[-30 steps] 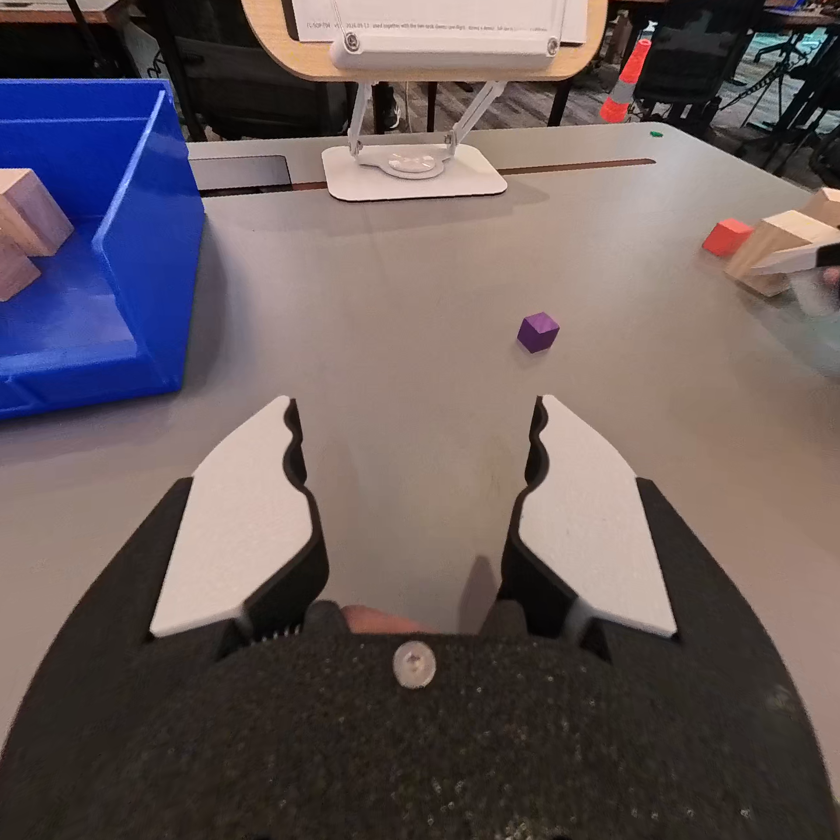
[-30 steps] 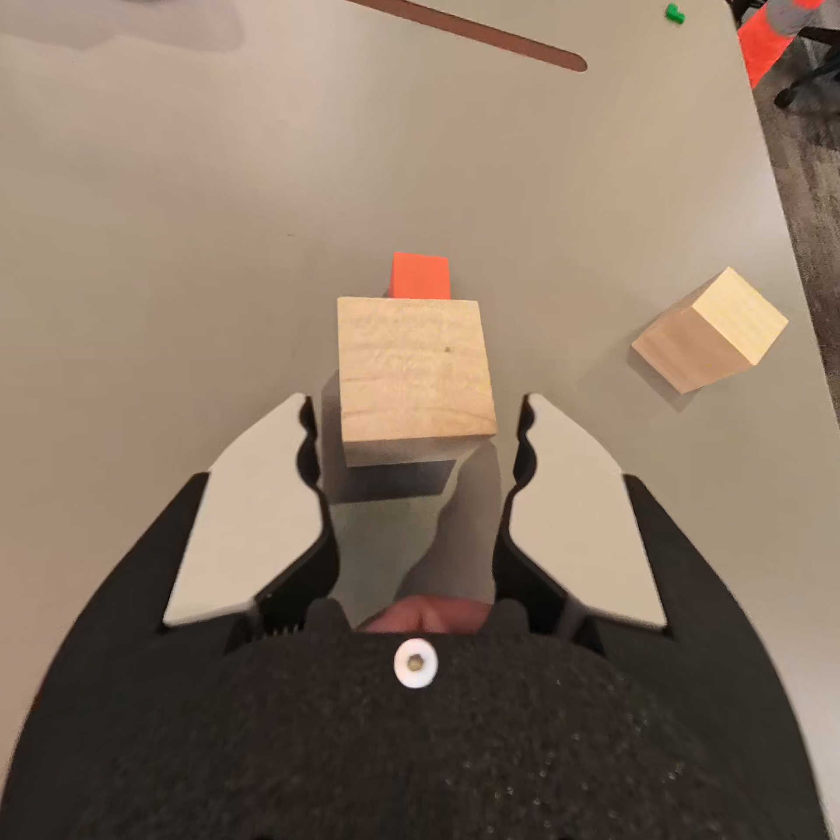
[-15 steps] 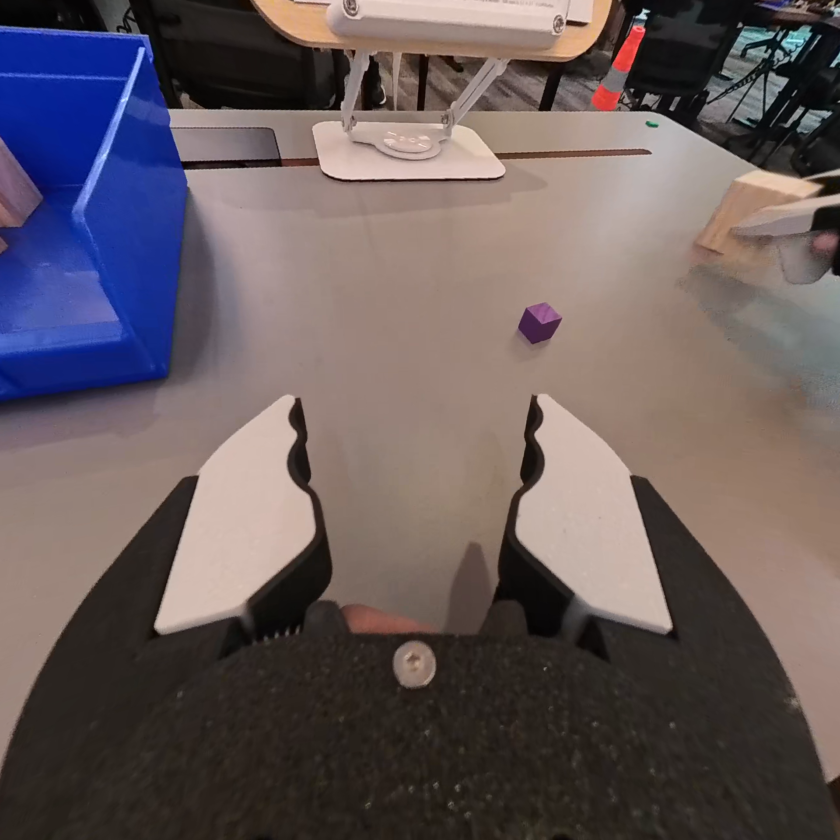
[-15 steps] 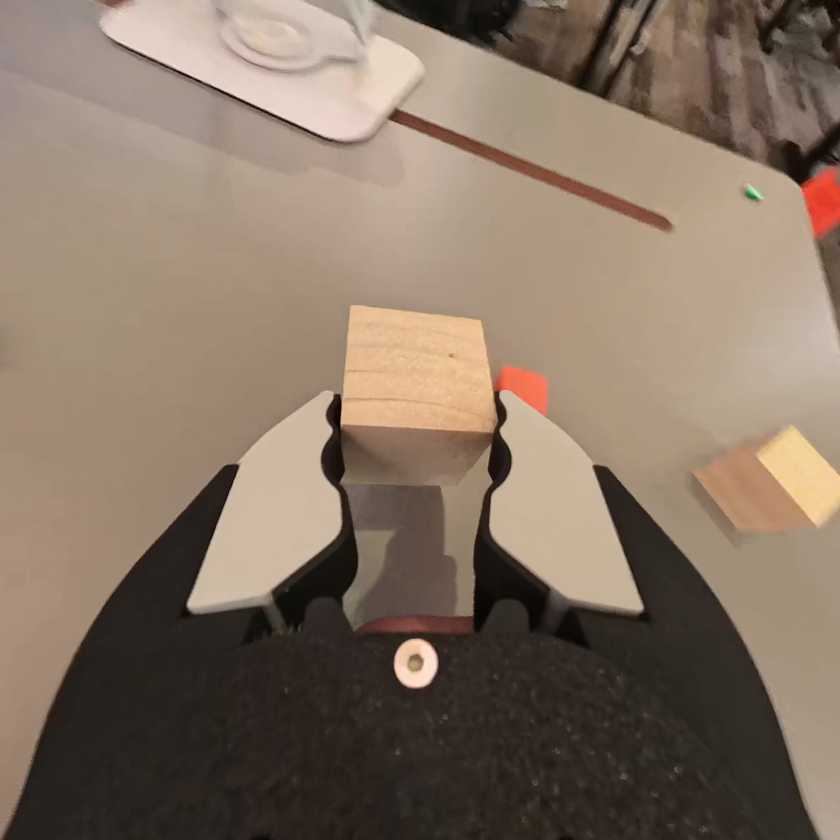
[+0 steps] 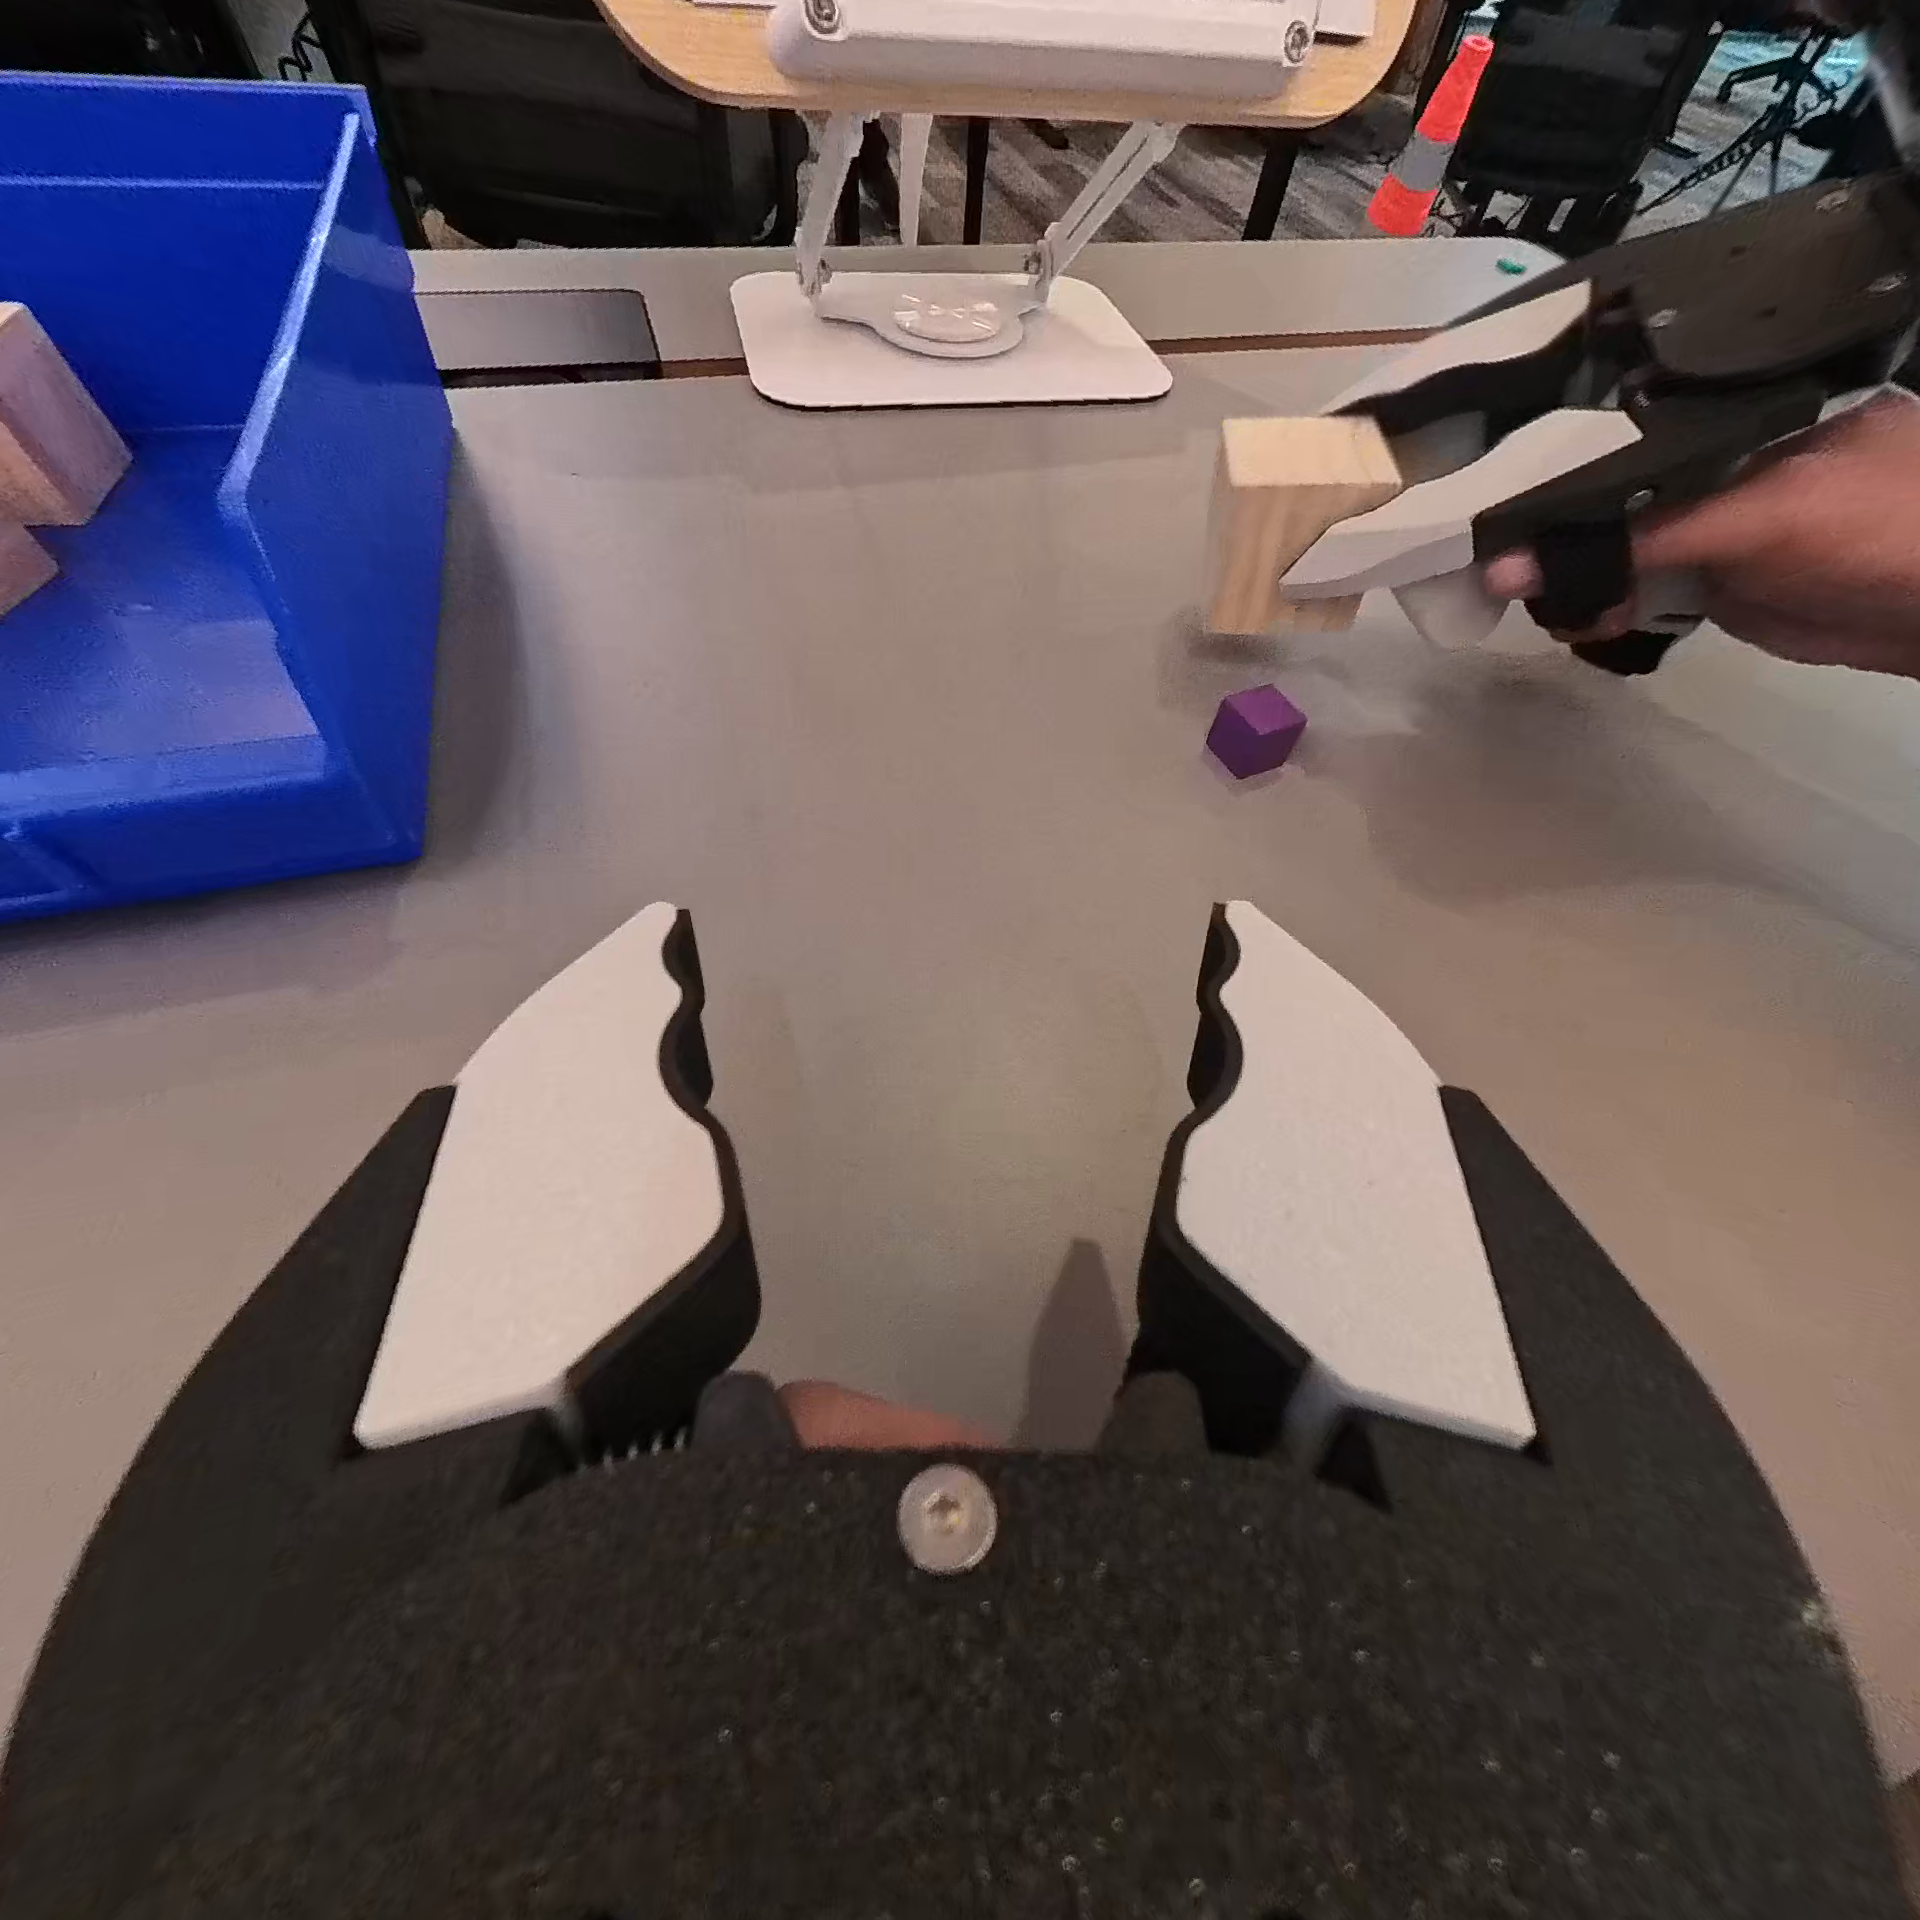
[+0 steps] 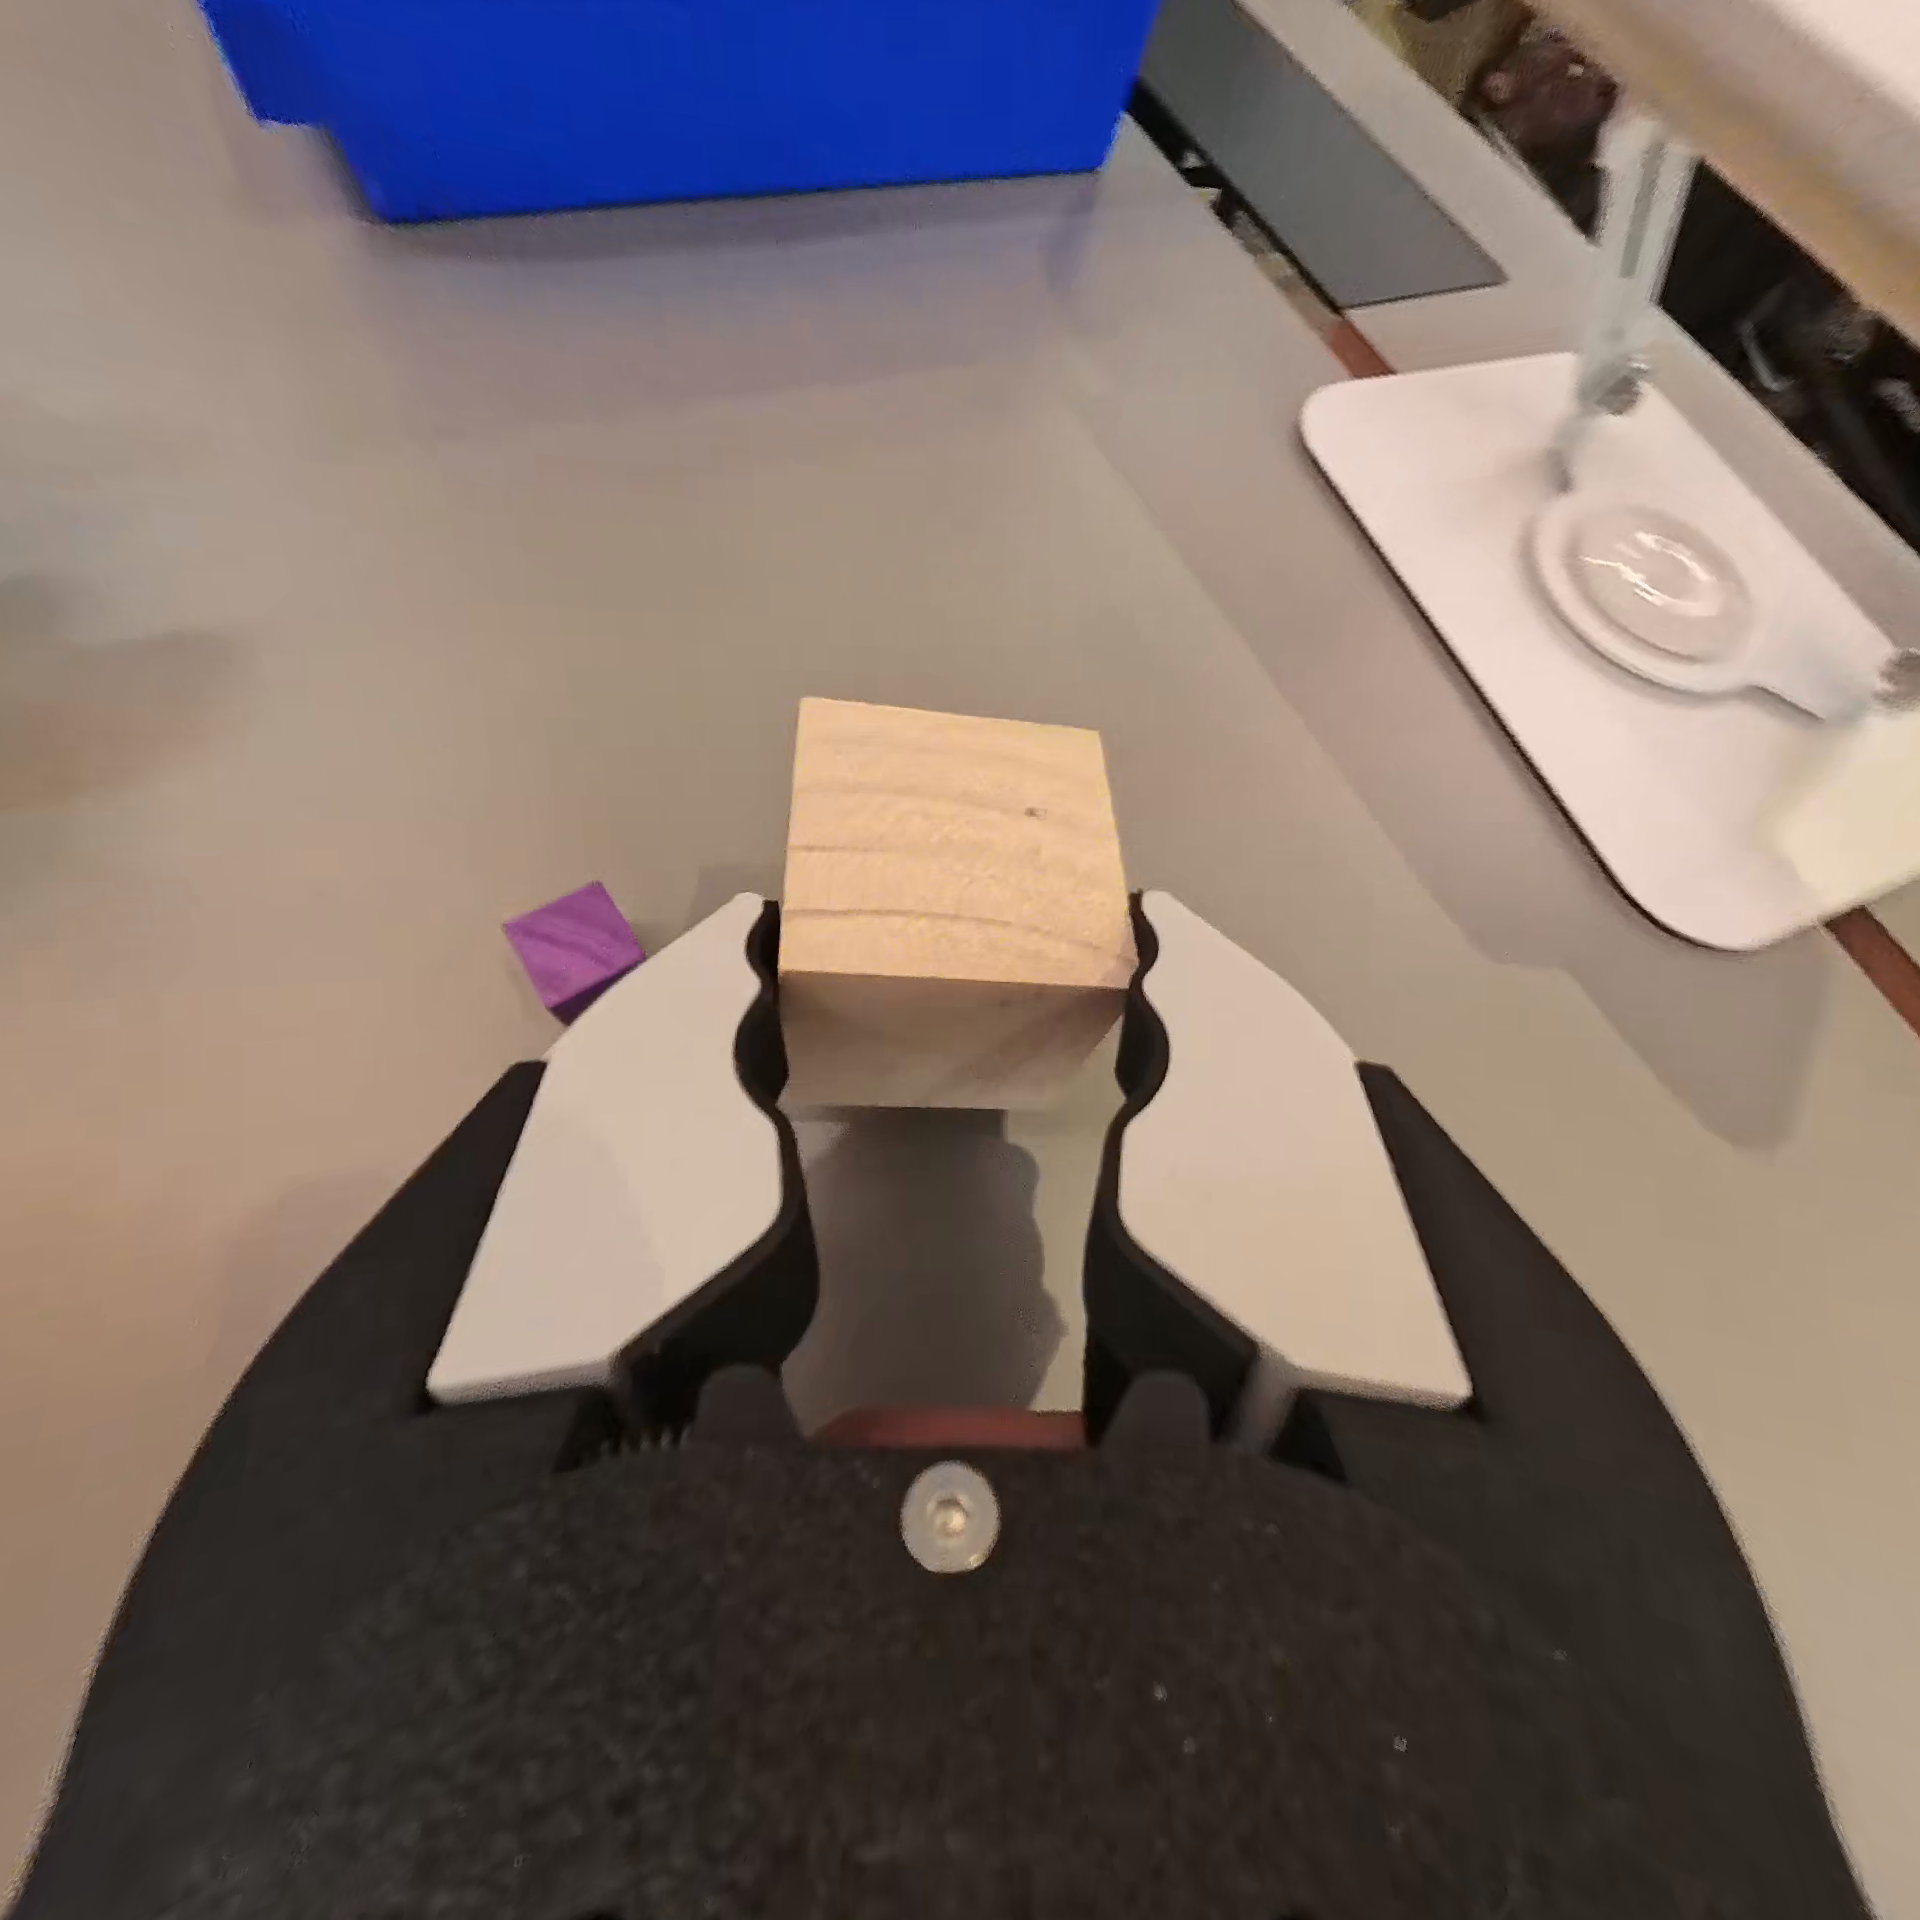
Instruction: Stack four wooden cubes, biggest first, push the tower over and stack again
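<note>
Pale wood up in the air: the right gripper (image 6: 951, 961) pinches a big wooden cube (image 6: 951, 883) by two opposite flat sides, carried clear above the grey surface (image 5: 883, 727), with a small purple cube (image 5: 1254, 730) lying just beneath and beside it. The left gripper (image 5: 951, 1023) hangs near the front edge, fingers (image 5: 582, 1184) spread, empty. That block looks rigid, light and smooth-faced, so a square grip on flat faces should hold.
</note>
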### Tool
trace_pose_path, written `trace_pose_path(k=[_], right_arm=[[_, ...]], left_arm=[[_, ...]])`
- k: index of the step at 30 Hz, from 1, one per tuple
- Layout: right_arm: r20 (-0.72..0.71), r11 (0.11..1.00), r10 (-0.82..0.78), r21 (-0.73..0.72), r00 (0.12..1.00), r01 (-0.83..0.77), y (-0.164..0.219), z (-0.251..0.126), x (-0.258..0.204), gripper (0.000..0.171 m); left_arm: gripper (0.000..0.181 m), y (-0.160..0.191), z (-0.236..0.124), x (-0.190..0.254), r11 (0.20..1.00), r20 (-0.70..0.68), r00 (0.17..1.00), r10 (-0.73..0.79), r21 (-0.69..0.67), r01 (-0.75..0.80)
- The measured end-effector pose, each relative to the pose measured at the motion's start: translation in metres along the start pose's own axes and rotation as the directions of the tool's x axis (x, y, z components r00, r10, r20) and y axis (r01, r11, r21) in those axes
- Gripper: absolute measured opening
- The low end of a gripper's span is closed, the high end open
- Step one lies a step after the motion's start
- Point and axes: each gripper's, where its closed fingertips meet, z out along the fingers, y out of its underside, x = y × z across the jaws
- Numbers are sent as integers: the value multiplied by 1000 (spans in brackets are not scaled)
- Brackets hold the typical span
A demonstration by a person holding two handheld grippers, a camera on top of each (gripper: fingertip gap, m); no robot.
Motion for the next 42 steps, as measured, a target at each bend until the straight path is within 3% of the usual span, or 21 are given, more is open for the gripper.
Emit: trace_pose_path(k=[12, 25, 28, 32, 36, 39, 42], right_arm=[[251, 994, -105, -11, 962, 111, 8, 14, -35, 62], [248, 988, -148, -10, 957, 155, 9, 12, -31, 63], [218, 987, -162, 38, 962, 158, -3, 1, -32, 74], [89, 987, -138, 93, 986, 130, -21, -34, -26, 74], [-149, 989, 46, 147, 988, -24, -21, -92, -30, 76], [-365, 967, 225, 197, 903, -162, 3, -139, -44, 73], [-443, 903, 426, 262, 789, -341, 36, -164, -72, 82]], left_arm=[[90, 6, 5, 1, 1000, -17, 1000, -6, -23, 5], [90, 6, 6, 4, 1000, -22, 1000, 1, -31, -2], [90, 6, 5, 5, 1000, -24, 1000, 3, -29, -4], [90, 5, 5, 5, 1000, -24, 1000, 7, -27, -7], [90, 6, 6, 6, 1000, -34, 999, 4, -29, -5], [91, 6, 7, 6, 1000, -34, 999, 2, -21, -3], [91, 6, 8, 6, 1000, -31, 1000, -1, -20, 0]])
